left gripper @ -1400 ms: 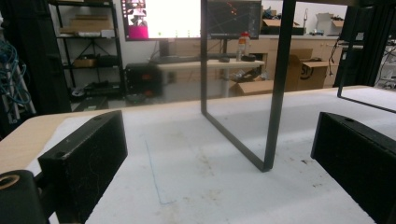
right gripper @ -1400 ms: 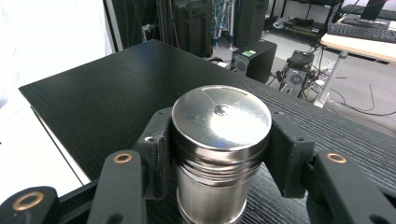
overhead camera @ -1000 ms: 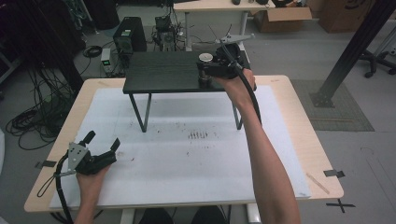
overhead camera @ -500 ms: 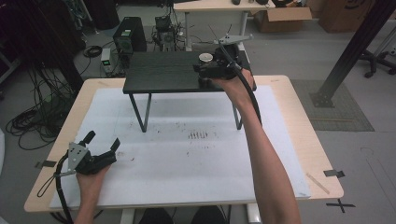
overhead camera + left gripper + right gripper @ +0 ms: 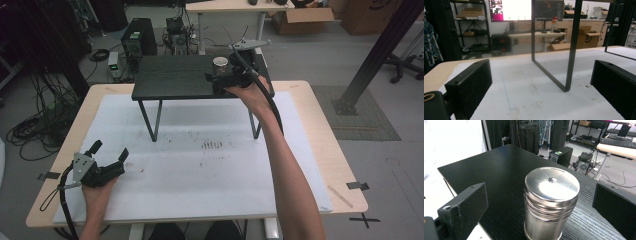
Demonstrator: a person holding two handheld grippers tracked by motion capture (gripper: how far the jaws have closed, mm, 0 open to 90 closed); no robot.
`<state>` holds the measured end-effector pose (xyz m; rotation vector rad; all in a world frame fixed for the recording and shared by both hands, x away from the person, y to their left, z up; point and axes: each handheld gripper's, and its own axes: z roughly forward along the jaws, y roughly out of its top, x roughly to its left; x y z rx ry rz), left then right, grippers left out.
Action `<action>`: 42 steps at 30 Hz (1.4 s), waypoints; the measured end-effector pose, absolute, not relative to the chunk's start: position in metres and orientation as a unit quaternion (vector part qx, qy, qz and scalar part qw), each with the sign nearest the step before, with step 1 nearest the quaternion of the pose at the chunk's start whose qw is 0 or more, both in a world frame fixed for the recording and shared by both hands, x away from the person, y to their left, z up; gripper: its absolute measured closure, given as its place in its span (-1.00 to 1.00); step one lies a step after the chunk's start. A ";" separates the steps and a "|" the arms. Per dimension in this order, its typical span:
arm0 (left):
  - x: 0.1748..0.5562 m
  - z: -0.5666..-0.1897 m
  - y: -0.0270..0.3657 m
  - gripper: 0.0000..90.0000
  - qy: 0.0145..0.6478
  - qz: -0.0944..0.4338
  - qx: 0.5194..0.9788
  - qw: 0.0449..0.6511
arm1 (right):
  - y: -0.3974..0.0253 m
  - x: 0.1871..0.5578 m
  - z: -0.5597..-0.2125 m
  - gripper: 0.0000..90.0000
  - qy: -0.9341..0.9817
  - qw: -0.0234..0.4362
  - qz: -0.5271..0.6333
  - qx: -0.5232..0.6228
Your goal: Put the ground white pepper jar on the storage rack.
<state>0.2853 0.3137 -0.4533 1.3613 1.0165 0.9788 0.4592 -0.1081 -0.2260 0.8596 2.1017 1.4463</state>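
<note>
In the high view, the right gripper (image 5: 216,75) is stretched out over the low black wood-grain shelf on thin metal legs (image 5: 175,77) that stands at the far side of the white-covered counter (image 5: 200,170), and the small round shiny steel tin with a ribbed lid (image 5: 220,62) stands upright near the shelf's right end, at the gripper's tip. The left gripper (image 5: 110,152) rests low at the counter's near left corner, well apart from the shelf, jaws spread and holding nothing. In the left gripper view its two black jaws stand wide apart over the stained white surface, with only a black metal leg of the shelf (image 5: 571,45) ahead; a screen far behind glows, but no writing on it can be read. In the right gripper view the jaws stand wide open on either side of the steel tin (image 5: 550,202), neither pad touching it. To take it well, I judge the gripper should ease forward until the tin's body sits squarely between the pads, grip below the ribbed lid band rather than on it, close evenly so the smooth metal does not slip or tip, then lift straight up. The tin carries no label, brand or lettering that I can make out.
</note>
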 end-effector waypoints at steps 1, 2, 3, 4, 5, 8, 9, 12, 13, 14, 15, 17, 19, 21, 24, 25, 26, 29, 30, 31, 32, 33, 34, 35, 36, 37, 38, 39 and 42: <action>0.285 -0.453 0.314 -0.91 0.430 0.415 0.577 0.556 | -0.108 0.458 -0.226 -1.00 0.761 0.223 0.525 0.311; 0.285 -0.453 0.314 -0.91 0.430 0.415 0.577 0.556 | -0.109 0.457 -0.225 -1.00 0.762 0.227 0.523 0.308; 0.285 -0.453 0.314 -0.91 0.430 0.415 0.577 0.556 | -0.109 0.457 -0.225 -1.00 0.762 0.227 0.523 0.308; 0.285 -0.453 0.314 -0.91 0.430 0.415 0.577 0.556 | -0.110 0.454 -0.223 -1.00 0.762 0.231 0.522 0.306; 0.285 -0.453 0.314 -0.91 0.430 0.415 0.577 0.556 | -0.110 0.454 -0.223 -1.00 0.762 0.231 0.522 0.306; 0.285 -0.453 0.314 -0.91 0.430 0.415 0.577 0.556 | -0.113 0.448 -0.219 -1.00 0.760 0.238 0.524 0.302; 0.285 -0.453 0.314 -0.91 0.430 0.415 0.577 0.556 | -0.113 0.448 -0.219 -1.00 0.760 0.238 0.524 0.302; 0.285 -0.453 0.314 -0.91 0.430 0.415 0.577 0.556 | -0.116 0.443 -0.217 -1.00 0.757 0.241 0.528 0.299; 0.285 -0.453 0.314 -0.91 0.430 0.415 0.577 0.556 | -0.117 0.442 -0.217 -1.00 0.757 0.242 0.529 0.298; 0.285 -0.453 0.314 -0.91 0.430 0.415 0.577 0.556 | -0.118 0.440 -0.217 -1.00 0.756 0.243 0.529 0.298; 0.285 -0.453 0.314 -0.91 0.430 0.415 0.577 0.556 | -0.119 0.438 -0.218 -1.00 0.756 0.244 0.529 0.298; 0.285 -0.453 0.314 -0.91 0.430 0.415 0.577 0.556 | -0.121 0.435 -0.218 -1.00 0.755 0.247 0.529 0.298; 0.285 -0.453 0.314 -0.91 0.430 0.415 0.577 0.556 | -0.124 0.432 -0.219 -1.00 0.754 0.249 0.530 0.298; 0.285 -0.453 0.314 -0.91 0.430 0.416 0.577 0.556 | -0.126 0.428 -0.219 -1.00 0.751 0.251 0.533 0.299; 0.285 -0.453 0.314 -0.91 0.430 0.416 0.576 0.557 | -0.130 0.424 -0.218 -1.00 0.747 0.253 0.537 0.299; 0.285 -0.453 0.314 -0.91 0.430 0.416 0.576 0.557 | -0.132 0.422 -0.218 -1.00 0.745 0.254 0.539 0.299; 0.285 -0.453 0.313 -0.91 0.431 0.415 0.576 0.557 | -0.133 0.420 -0.217 -1.00 0.744 0.255 0.540 0.299; 0.285 -0.453 0.314 -0.91 0.430 0.416 0.576 0.557 | -0.137 0.415 -0.217 -1.00 0.742 0.259 0.542 0.298; 0.285 -0.453 0.314 -0.91 0.430 0.416 0.576 0.557 | -0.139 0.412 -0.217 -1.00 0.740 0.262 0.542 0.299; 0.285 -0.453 0.314 -0.91 0.430 0.416 0.576 0.557 | -0.139 0.412 -0.217 -1.00 0.740 0.262 0.542 0.299; 0.285 -0.453 0.314 -0.91 0.430 0.415 0.576 0.557 | -0.142 0.409 -0.219 -1.00 0.739 0.265 0.543 0.299; 0.285 -0.453 0.314 -0.91 0.430 0.416 0.576 0.557 | -0.142 0.409 -0.219 -1.00 0.739 0.265 0.543 0.299; 0.285 -0.453 0.314 -0.91 0.430 0.415 0.576 0.557 | -0.144 0.407 -0.220 -1.00 0.739 0.266 0.542 0.300; 0.285 -0.453 0.314 -0.91 0.430 0.416 0.577 0.557 | -0.145 0.405 -0.221 -1.00 0.739 0.268 0.541 0.300; 0.285 -0.453 0.314 -0.91 0.430 0.416 0.575 0.558 | -0.147 0.404 -0.222 -1.00 0.738 0.270 0.540 0.301; 0.285 -0.453 0.314 -0.91 0.430 0.415 0.576 0.558 | -0.149 0.402 -0.223 -1.00 0.737 0.272 0.540 0.302; 0.285 -0.453 0.314 -0.91 0.430 0.416 0.576 0.558 | -0.150 0.400 -0.224 -1.00 0.736 0.273 0.540 0.303; 0.285 -0.453 0.314 -0.91 0.429 0.416 0.576 0.558 | -0.152 0.399 -0.225 -1.00 0.734 0.273 0.541 0.305; 0.285 -0.454 0.314 -0.92 0.429 0.416 0.575 0.559 | -0.158 0.394 -0.228 -1.00 0.731 0.278 0.542 0.308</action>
